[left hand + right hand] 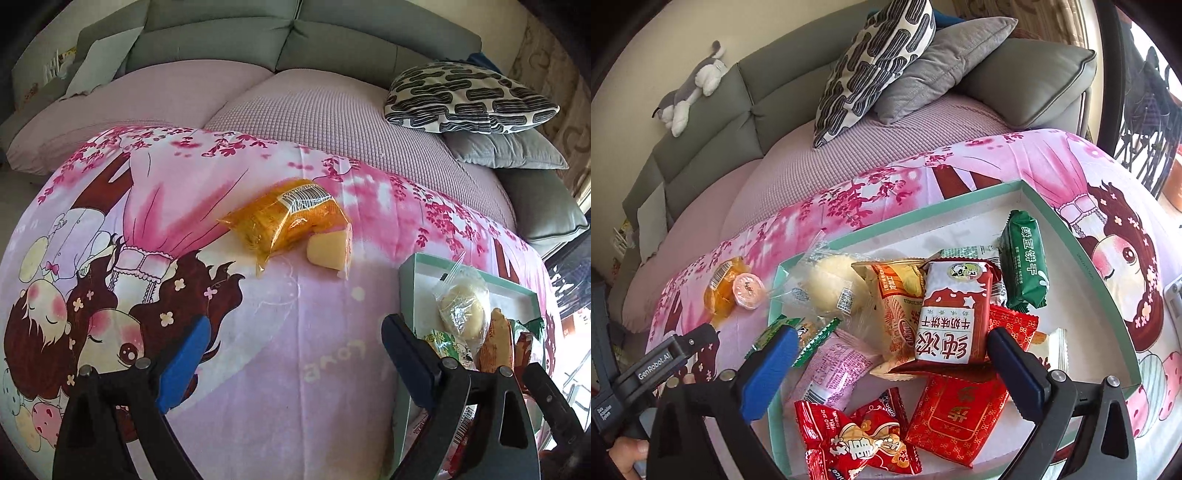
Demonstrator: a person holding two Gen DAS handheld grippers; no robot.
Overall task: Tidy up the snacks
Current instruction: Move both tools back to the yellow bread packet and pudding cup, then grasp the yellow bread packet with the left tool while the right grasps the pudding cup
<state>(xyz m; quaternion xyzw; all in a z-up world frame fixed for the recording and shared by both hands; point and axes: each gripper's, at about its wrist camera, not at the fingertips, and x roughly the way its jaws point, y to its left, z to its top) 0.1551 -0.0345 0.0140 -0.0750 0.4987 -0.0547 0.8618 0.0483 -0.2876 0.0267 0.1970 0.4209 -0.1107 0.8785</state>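
An orange-wrapped snack (291,216) and a small jelly cup (330,251) lie together on the pink cartoon cloth (280,387). My left gripper (295,332) hovers open in front of them, holding nothing. To its right stands a mint-rimmed white box (1084,258) full of snack packs. My right gripper (892,336) is open over the box. A red-and-white biscuit pack (955,314) lies on the pile between its fingers, with neither pad pressing on it. Around it lie a green pack (1027,264), red packs (955,417) and a wrapped bun (831,280).
A black-and-white patterned cushion (469,98) and a grey cushion (506,149) lean at the sofa's right end. A plush toy (690,88) lies on the grey backrest. The box's near-left corner (410,280) is close beside the left gripper's right finger.
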